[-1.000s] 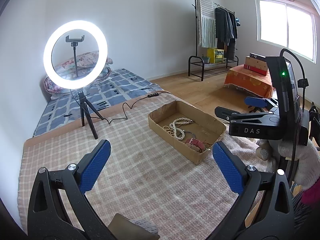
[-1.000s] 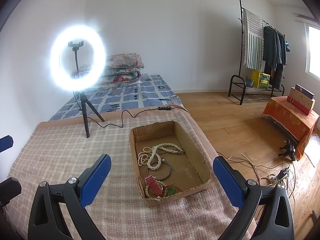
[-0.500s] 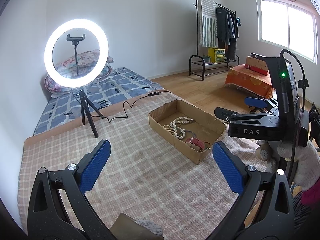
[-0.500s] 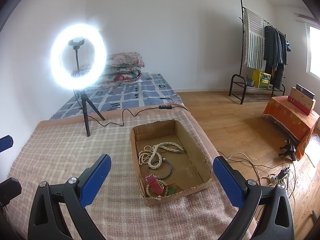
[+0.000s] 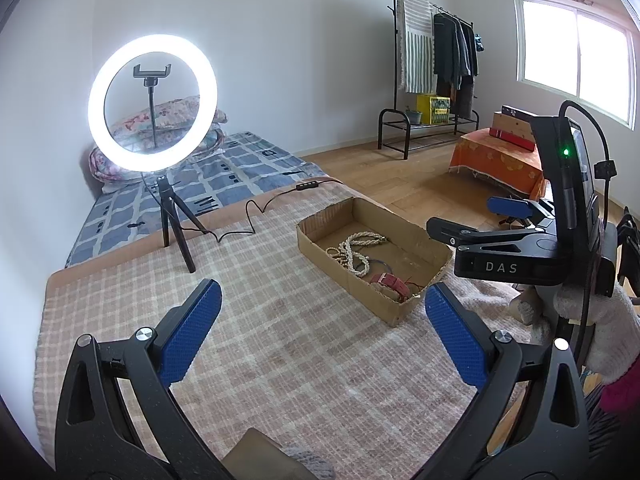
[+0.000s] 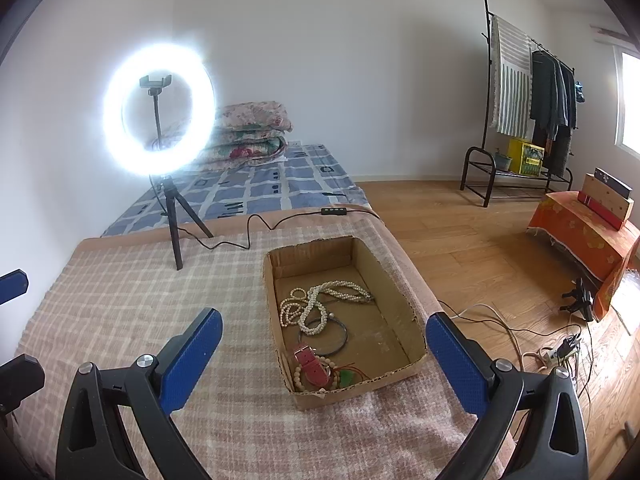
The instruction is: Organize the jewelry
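Observation:
An open cardboard box [image 6: 402,322] lies on a checked pink blanket [image 6: 132,304]. Inside it are white pearl necklaces [image 6: 316,300], a dark ring bangle [image 6: 341,334], a red strap [image 6: 310,362], a bead bracelet and a green pendant on red cord. My right gripper [image 6: 322,354] hovers open above the near end of the box, nothing between its blue pads. My left gripper [image 5: 320,328] is open over bare blanket, left of and nearer than the box [image 5: 340,264]. The left wrist view shows the right gripper [image 5: 480,220] from the side, held by a gloved hand [image 5: 608,332].
A lit ring light [image 5: 152,102] on a black tripod stands at the blanket's far left, its cable [image 5: 256,220] running across the far edge. Behind lie a blue checked mattress with folded quilts. A clothes rack [image 6: 520,112], an orange-covered table and floor cables [image 6: 520,336] are to the right.
Both views have shifted slightly; the box sits a little farther away and higher in the frames. Both grippers stay open and the jewelry has not moved.

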